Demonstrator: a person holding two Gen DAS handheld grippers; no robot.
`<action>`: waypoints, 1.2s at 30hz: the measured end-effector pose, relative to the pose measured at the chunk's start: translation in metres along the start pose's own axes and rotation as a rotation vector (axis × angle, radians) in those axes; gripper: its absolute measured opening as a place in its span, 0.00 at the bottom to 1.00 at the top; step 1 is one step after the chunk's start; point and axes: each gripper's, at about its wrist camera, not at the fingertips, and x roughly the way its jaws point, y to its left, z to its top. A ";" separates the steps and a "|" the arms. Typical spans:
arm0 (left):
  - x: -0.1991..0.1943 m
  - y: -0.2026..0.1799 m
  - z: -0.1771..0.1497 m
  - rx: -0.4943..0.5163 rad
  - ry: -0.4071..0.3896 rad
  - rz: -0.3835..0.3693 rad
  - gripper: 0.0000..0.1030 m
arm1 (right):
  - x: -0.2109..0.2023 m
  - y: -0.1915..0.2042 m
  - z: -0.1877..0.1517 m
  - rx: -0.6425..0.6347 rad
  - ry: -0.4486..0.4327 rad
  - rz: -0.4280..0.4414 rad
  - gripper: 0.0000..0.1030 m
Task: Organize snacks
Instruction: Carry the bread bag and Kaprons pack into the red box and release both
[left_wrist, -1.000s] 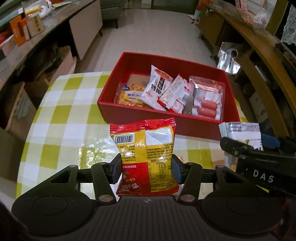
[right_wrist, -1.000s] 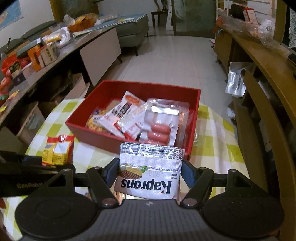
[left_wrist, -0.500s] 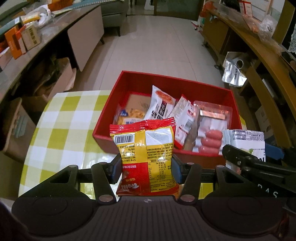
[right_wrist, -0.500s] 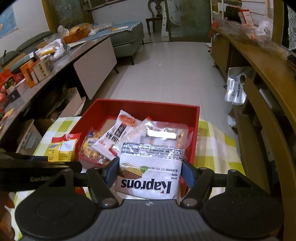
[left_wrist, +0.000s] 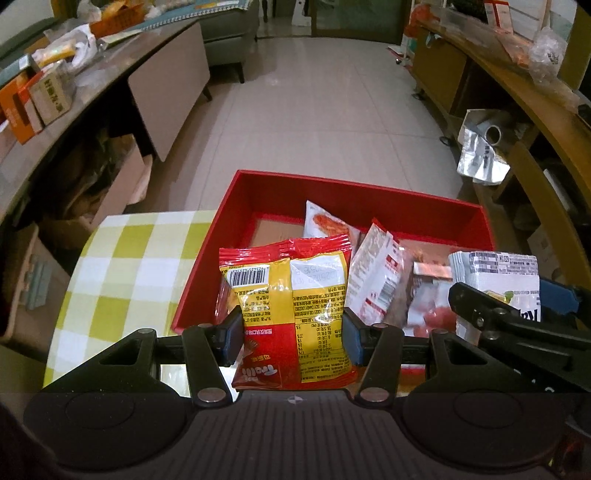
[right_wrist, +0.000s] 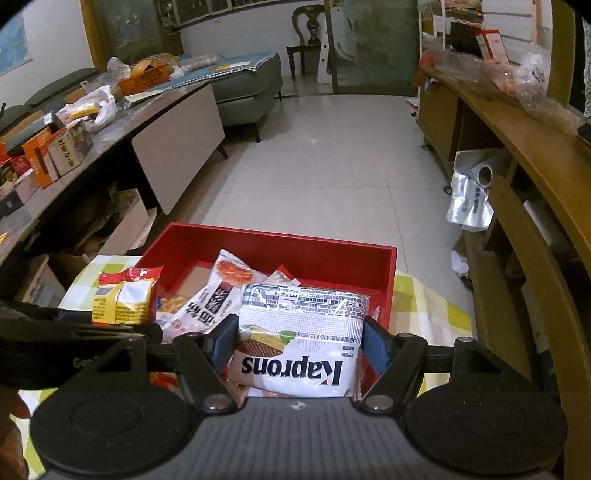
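The red-and-yellow foil snack packet (left_wrist: 291, 314) sat pinched between the pads of the left gripper (left_wrist: 292, 332), held over the near wall of the red rectangular cardboard box (left_wrist: 354, 192). The white plastic Kaprons wafer pack (right_wrist: 301, 343) was clamped likewise in the right gripper (right_wrist: 300, 341), above the box's right half. Several packets already lay inside: a white pouch with an orange picture (right_wrist: 218, 291), a white-and-red sachet (left_wrist: 376, 273), a clear sausage pack (left_wrist: 428, 310). Both held packs were not yet dropped in, so I judged the job nearly done. Only the left view showed much of the yellow-checked tablecloth (left_wrist: 122, 280); only the right view showed the chair by the far door (right_wrist: 306, 40).
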 end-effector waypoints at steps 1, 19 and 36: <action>0.002 -0.001 0.001 0.002 0.000 0.004 0.59 | 0.003 -0.001 0.000 0.001 0.001 0.000 0.76; 0.028 -0.005 0.014 0.031 -0.010 0.061 0.76 | 0.037 -0.004 -0.001 -0.010 0.013 -0.066 0.80; -0.006 0.004 -0.005 0.064 -0.041 0.028 0.85 | 0.009 0.000 0.002 -0.025 -0.013 -0.102 0.84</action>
